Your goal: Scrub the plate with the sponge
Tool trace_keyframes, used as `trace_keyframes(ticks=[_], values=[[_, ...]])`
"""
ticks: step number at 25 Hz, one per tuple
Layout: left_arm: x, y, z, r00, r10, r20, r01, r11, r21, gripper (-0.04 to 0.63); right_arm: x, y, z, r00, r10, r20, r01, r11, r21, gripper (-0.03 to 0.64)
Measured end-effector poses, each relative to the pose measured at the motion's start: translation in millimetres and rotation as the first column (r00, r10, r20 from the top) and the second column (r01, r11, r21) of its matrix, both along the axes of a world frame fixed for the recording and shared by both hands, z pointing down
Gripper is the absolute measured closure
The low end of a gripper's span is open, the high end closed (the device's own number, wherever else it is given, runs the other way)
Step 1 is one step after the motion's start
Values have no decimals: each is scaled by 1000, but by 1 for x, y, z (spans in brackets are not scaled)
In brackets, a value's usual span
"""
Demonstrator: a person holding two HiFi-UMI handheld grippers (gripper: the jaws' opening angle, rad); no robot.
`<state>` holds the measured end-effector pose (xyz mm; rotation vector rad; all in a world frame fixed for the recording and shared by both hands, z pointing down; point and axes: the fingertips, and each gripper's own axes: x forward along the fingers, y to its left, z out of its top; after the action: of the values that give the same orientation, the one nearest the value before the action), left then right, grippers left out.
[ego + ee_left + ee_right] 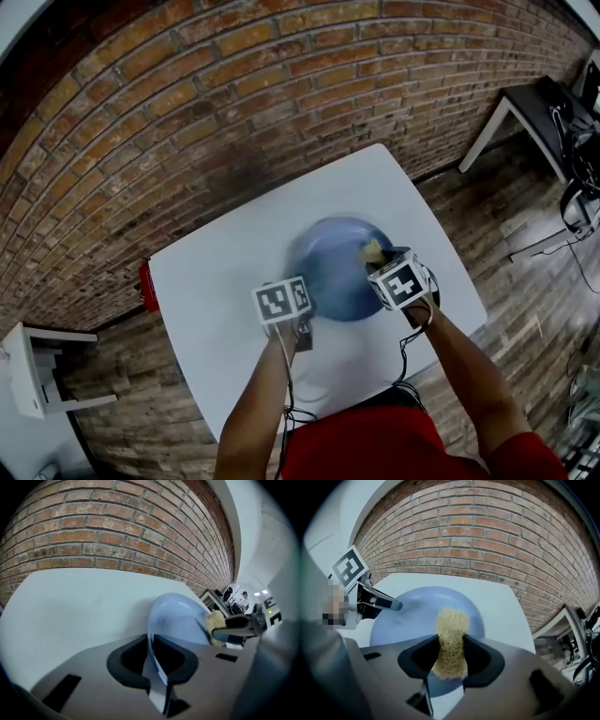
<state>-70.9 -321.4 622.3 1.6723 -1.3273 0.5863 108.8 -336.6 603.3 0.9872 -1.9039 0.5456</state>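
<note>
- Left gripper (152,659) is clamped on the plate (337,267) rim.
- Right gripper (451,656) squeezes the sponge (451,627) over the plate.
- A brick wall (187,112) stands behind the table (216,309), with a red thing (148,286) at the table's edge.

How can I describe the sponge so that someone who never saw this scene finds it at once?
Find the white table before the brick wall, then the blue plate at its middle. Over the plate's right side, the right gripper pinches the sponge. It is the only yellow, rough, fibrous thing there.
</note>
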Motion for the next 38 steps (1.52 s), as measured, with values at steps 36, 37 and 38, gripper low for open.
trace_keyframes(ticks=[36, 37, 38], values=[[1, 1, 0, 1000, 17, 14, -17, 1000, 12, 543, -4, 33, 3, 999, 4, 32, -3, 1000, -30, 456], [1, 1, 0, 1000, 17, 17, -17, 1000, 15, 543, -6, 34, 2, 999, 3, 39, -1, 1000, -30, 456], [1, 2, -1, 1000, 17, 22, -17, 1000, 18, 541, -8, 35, 0, 999, 1, 50, 0, 1000, -27, 456]])
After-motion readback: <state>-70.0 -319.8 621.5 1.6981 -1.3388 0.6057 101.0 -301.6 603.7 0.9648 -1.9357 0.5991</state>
